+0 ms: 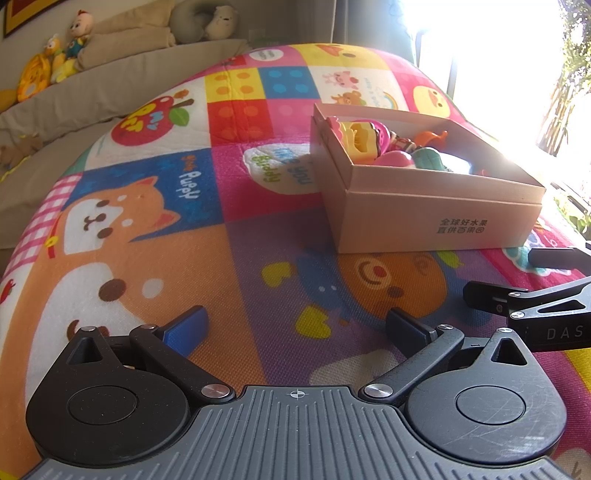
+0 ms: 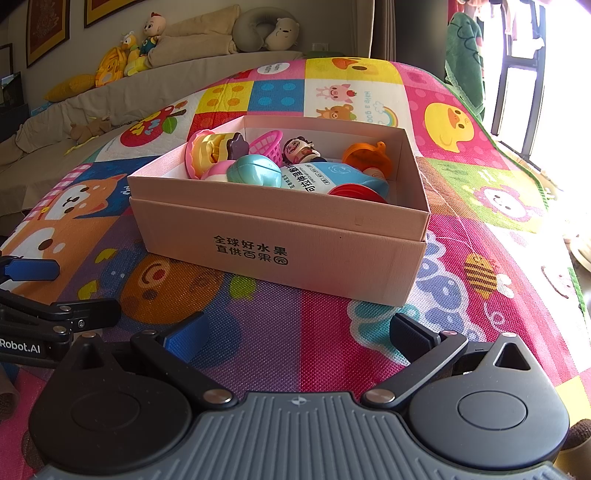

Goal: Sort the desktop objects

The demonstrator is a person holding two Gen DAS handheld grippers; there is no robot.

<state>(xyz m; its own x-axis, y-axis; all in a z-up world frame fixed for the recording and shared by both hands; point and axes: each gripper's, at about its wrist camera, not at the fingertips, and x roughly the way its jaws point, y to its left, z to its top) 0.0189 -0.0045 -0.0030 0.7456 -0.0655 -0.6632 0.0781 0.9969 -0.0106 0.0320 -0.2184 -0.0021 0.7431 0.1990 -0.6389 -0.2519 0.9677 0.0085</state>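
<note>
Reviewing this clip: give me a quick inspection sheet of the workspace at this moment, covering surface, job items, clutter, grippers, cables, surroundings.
Surface: colourful cartoon play mat, bare in front of both grippers.
Job's things: open cardboard box holding toys: pink basket, figurine, teal shell-like toy, orange toy, a printed blue-and-white pack.
Clutter: nothing seen loose on the mat.
Grippers: left gripper open, empty; right gripper open, empty, fingers short of the box.
Cables: nothing seen.
Surroundings: sofa with plush toys, neck pillow; bright window washes out the right side.
</note>
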